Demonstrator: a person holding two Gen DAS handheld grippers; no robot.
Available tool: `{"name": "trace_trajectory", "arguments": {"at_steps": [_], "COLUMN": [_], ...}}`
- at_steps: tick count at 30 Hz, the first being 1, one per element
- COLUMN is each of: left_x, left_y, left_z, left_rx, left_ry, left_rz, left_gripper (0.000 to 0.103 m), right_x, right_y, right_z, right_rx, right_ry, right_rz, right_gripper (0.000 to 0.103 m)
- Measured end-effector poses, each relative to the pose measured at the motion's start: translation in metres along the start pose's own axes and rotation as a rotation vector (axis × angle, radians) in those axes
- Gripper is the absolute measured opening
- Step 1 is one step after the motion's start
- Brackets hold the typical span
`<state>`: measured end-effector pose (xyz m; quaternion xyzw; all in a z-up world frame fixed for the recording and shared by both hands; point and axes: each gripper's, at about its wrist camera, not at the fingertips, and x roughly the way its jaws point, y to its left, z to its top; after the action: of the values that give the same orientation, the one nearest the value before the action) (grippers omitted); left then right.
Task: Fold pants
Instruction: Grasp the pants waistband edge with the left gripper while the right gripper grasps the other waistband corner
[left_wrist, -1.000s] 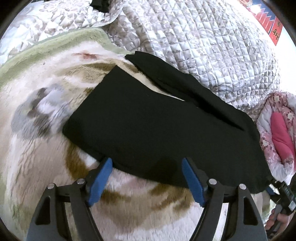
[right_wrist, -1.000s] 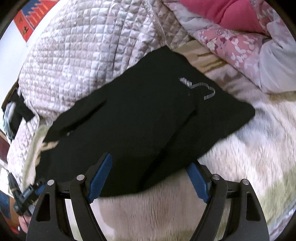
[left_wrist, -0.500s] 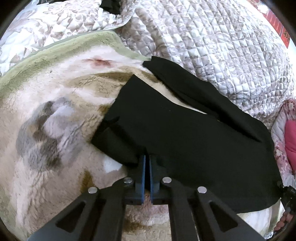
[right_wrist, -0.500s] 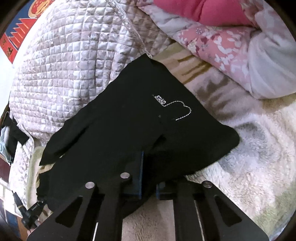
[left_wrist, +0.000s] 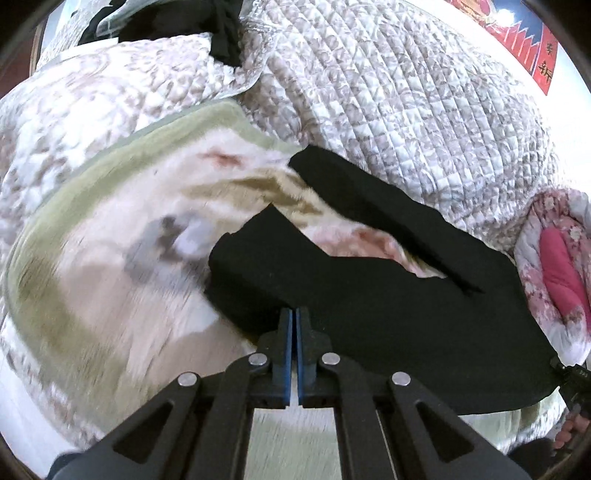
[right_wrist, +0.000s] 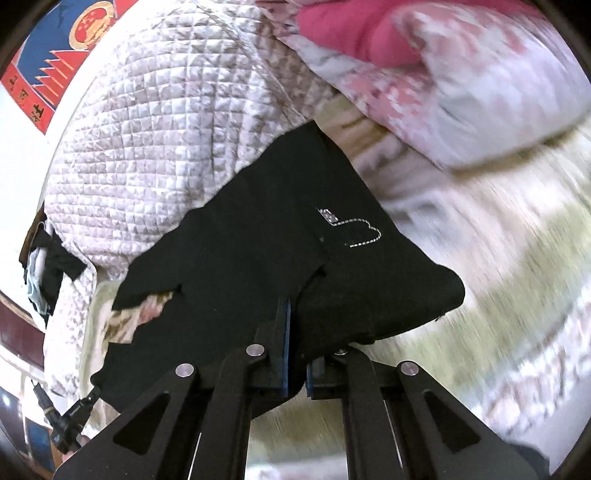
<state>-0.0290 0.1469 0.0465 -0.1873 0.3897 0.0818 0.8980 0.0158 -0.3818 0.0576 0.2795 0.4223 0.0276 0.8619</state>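
Now | left gripper (left_wrist: 294, 314) fingers clamped on pants (left_wrist: 388, 317) | right gripper (right_wrist: 297, 310) fingers clamped on pants

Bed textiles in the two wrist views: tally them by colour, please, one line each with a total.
Black: 1, the pants
Cream and tan: 1, the fleece blanket
Grey-white: 1, the quilted cover
Pink: 1, the floral duvet
Total: 4
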Motion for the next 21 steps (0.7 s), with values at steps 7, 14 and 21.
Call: {"name": "trace_trajectory", "arguments": {"at_steps": [7,14,21], "left_x": [0.006,0.006,0.021], "left_y": [0.010,0.020,0.042], "left_z": [-0.040,-0.032,-0.018], "left_rx": [-0.014,-0.054,-0.166], "left_ry": [0.091,0.083,0.077], "left_rz": [0.027,0.013,0.031], "left_gripper": [0.003,0.012,0.018], "right_x": [0.017,0.008,-0.003], "right_y": [-0.017,-0.020,-0.027], "right_z": [-0.018,-0.019,-0.019], "right_rx": [0.035,0.074,0.126], "right_ry": [0.089,0.072,0.019], "right_rz": [-0.082,-0.030,-0.015], "right_gripper": [0.007,0.039,0.042]}}
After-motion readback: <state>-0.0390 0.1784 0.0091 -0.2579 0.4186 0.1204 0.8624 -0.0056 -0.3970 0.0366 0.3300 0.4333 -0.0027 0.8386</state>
